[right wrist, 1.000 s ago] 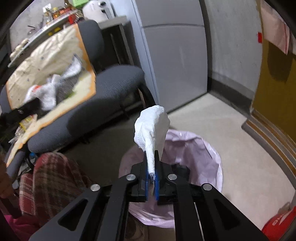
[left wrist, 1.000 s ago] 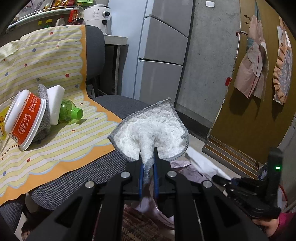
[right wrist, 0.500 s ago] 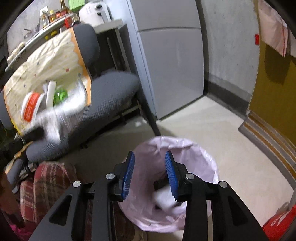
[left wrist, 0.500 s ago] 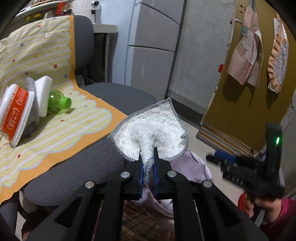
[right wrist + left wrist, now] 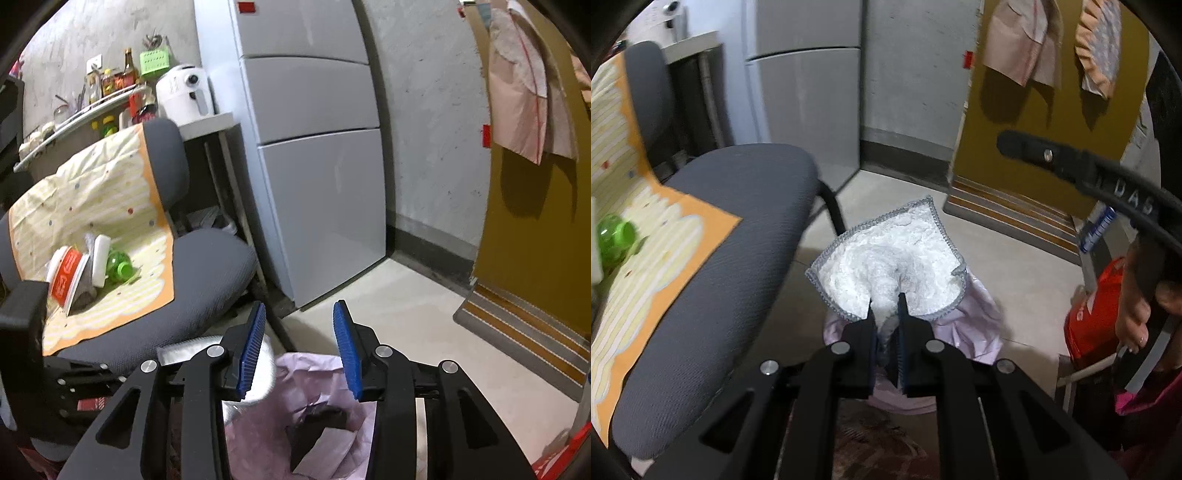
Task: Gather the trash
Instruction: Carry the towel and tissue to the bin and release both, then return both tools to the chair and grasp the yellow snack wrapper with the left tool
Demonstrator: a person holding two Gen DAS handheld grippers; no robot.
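The rag (image 5: 894, 254) was fluffy white terry with a grey stitched hem; the bag (image 5: 314, 373) thin, crinkly lilac plastic; the chair (image 5: 713, 266) matt woven fabric (grey); the fridge (image 5: 317, 177) smooth, faintly glossy.

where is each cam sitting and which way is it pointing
Left wrist: on the left hand-held gripper, looking down past the white cloth it pinches, at the pink trash bag and floor; a hand shows at right.
Right wrist: on the right hand-held gripper, jaws apart, facing the fridge above the bag; no body part shows clearly.
Shared: bag, grey chair, fridge.
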